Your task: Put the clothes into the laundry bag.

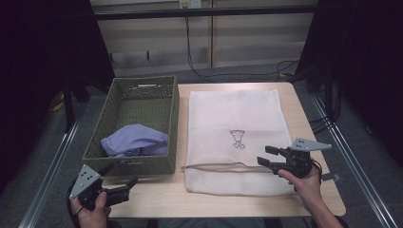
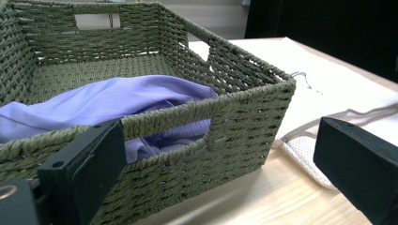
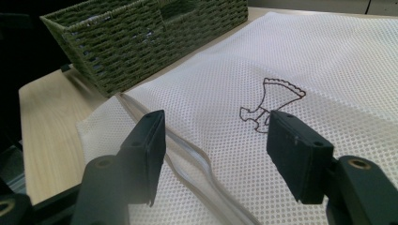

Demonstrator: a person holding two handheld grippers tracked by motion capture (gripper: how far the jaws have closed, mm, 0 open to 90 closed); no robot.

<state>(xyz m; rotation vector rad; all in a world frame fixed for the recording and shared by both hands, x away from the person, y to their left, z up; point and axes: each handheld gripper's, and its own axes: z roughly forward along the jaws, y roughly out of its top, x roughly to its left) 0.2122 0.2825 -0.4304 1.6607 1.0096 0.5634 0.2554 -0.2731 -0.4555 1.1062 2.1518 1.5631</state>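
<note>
The right gripper hovers over the near part of the white mesh laundry bag, jaws spread wide and holding nothing; in the right gripper view its jaws frame the small printed emblem and the bag's drawstring channel just beneath. The left gripper sits at the table's near left corner, jaws also wide apart and empty, pointing at the front wall of the green woven basket. Inside that basket a crumpled lavender garment lies against the near wall, showing through the handle slot in the left gripper view. The bag lies flat on the wooden table, touching the basket's right side, its cord trailing across the near end.
</note>
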